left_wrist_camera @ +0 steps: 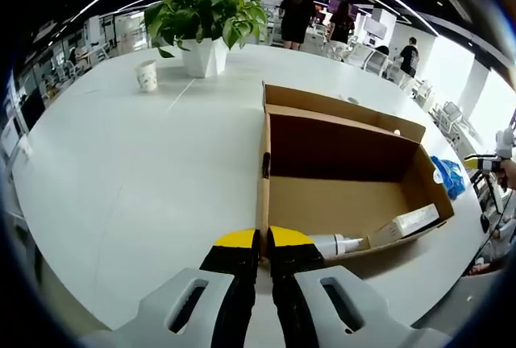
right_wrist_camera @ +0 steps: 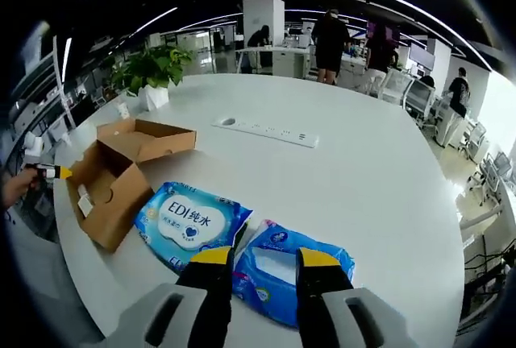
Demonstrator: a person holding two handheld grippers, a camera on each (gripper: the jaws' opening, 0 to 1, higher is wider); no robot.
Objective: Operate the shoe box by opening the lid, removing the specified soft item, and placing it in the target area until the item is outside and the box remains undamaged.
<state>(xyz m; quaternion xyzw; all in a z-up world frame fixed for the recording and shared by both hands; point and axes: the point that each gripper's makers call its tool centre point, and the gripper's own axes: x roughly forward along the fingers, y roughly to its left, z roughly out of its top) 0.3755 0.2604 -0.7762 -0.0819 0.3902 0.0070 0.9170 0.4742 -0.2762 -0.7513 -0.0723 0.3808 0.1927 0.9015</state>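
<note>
In the left gripper view, the left tool rises from the bottom edge with its two yellow-tipped jaws pressed nearly together on the near corner edge of an open cardboard box; a thin strip of box wall sits between the tips. The box lies just ahead of the tool on a white tabletop, its lid folded back on the far side. Inside, close to the tool tips, lie a white tube and a flat pale carton — both against the near wall. Far beyond the tool, to its left, stand a potted plant and a paper cup. People stand in the office background.

In the right gripper view, the right tool has its jaws apart, gripping nothing. Its tips hang just above a blue soft pack lying on the tabletop, outside the box. Touching that pack, ahead and left of the tool, lies a second pack of wipes with a white label. Further left sits the box, with the left tool at its far edge. A white power strip lies well ahead of the tool.
</note>
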